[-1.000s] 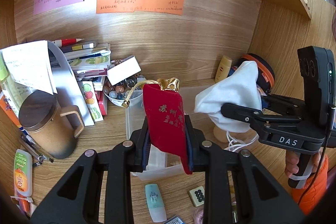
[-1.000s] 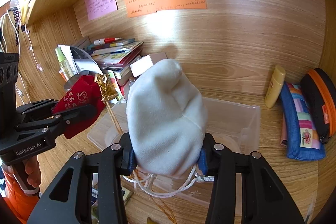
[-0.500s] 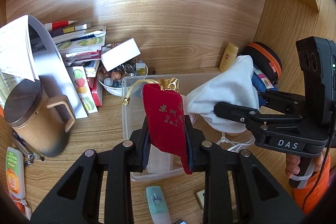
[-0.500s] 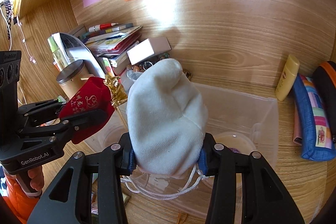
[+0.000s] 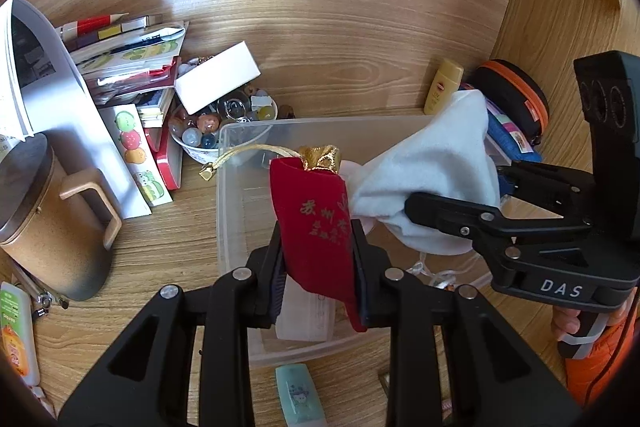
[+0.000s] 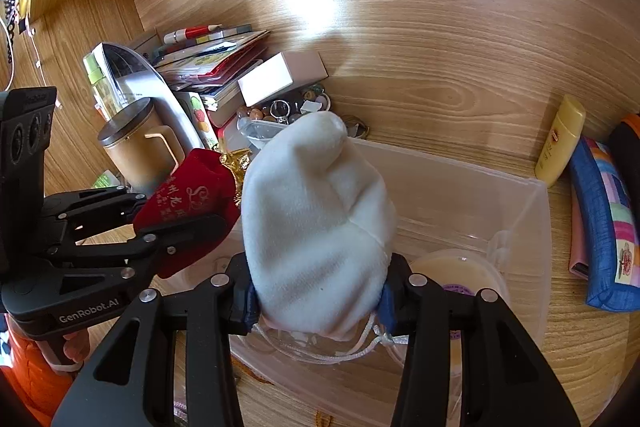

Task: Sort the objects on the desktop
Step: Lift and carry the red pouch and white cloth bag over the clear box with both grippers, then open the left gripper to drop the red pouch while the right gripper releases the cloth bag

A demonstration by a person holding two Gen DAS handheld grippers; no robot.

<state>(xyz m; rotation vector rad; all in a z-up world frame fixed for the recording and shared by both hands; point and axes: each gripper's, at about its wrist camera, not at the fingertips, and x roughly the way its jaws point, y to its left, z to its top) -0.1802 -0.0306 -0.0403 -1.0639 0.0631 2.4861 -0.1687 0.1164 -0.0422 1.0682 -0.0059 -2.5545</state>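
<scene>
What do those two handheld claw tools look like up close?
Both are matt black plastic with silver screws. The left gripper reads "GenRobot.AI"; the right gripper reads "DAS", carries three round sensor holes and trails a thin black cable. Orange sleeves show at both hands.

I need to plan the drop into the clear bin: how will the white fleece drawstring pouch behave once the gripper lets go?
The white fleece drawstring pouch bulges and sags around the right gripper, so it is probably soft and floppy. It will likely slump rather than roll. Its loose cords dangle below and might snag the clear plastic bin.
</scene>
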